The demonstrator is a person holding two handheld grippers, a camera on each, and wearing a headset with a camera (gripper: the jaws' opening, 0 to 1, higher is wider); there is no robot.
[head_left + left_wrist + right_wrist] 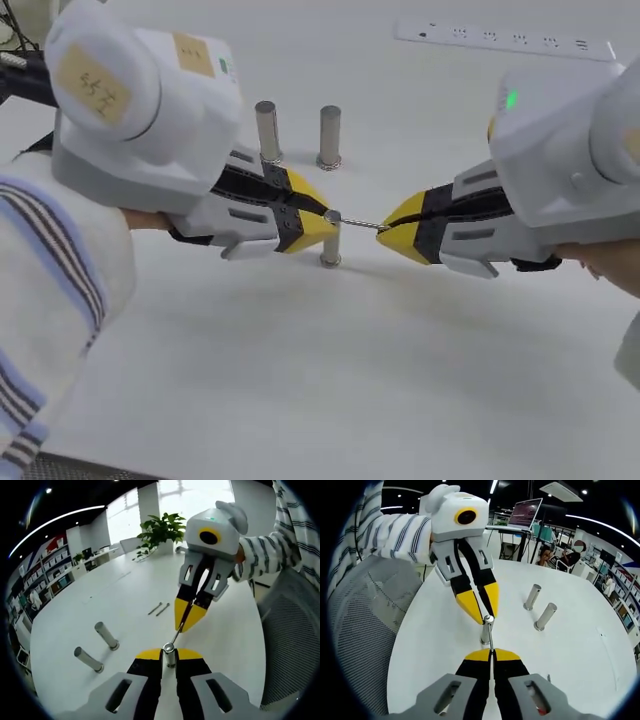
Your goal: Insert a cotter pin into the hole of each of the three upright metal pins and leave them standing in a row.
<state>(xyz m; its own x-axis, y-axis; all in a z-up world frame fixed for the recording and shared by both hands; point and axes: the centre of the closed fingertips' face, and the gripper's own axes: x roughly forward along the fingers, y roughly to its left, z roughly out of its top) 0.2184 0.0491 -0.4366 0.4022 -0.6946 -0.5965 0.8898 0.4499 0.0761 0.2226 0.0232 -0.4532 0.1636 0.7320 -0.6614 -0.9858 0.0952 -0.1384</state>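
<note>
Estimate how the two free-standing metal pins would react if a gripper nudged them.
The left metal pin and right metal pin stand slim on small flared bases, so a high nudge would probably tip them. Round-bodied, they would likely roll once down. Seemingly solid metal, probably heavy for size.

White left tool (325,222) and right tool (385,232), yellow-tipped black jaws; striped sleeve (50,290)

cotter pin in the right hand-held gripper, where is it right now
Centre of the head view: the cotter pin is pinched in the right hand-held gripper, its tip at the top of the nearest metal pin, which the left hand-held gripper holds.
</note>
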